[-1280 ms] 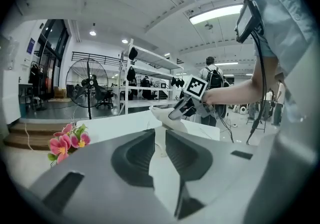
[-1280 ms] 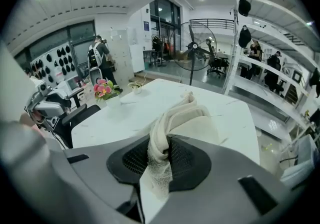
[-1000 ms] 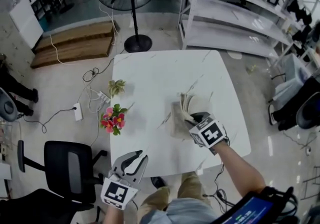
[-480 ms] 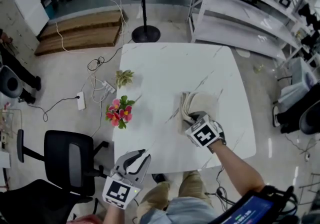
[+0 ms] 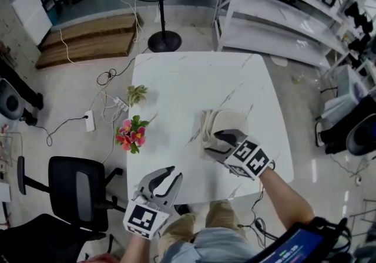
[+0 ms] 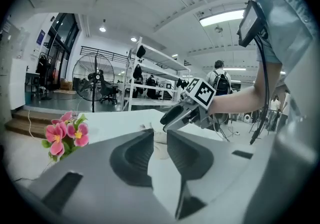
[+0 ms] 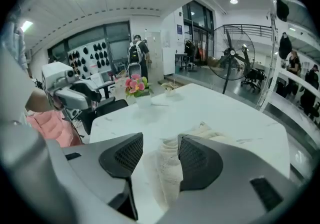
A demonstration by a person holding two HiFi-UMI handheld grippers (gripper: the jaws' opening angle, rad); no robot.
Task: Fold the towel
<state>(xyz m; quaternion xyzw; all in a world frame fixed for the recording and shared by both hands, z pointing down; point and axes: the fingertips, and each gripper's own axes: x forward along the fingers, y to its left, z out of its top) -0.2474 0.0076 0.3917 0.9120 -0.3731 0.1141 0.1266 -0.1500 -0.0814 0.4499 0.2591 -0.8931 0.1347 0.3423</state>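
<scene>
Towel (image 7: 169, 170) between right gripper's (image 5: 214, 142) freshly parted fingers (image 7: 199, 160)

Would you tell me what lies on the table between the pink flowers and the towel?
Nothing: the head view shows bare tabletop between the flowers and the towel.

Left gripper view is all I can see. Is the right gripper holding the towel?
Observer: No. The right gripper has its jaws apart. They have just been opening, and the towel lies between them unpinched.
Operator: Is the towel folded yet?
Observer: The head view shows it as a thick folded bundle on the right half of the table.
</scene>
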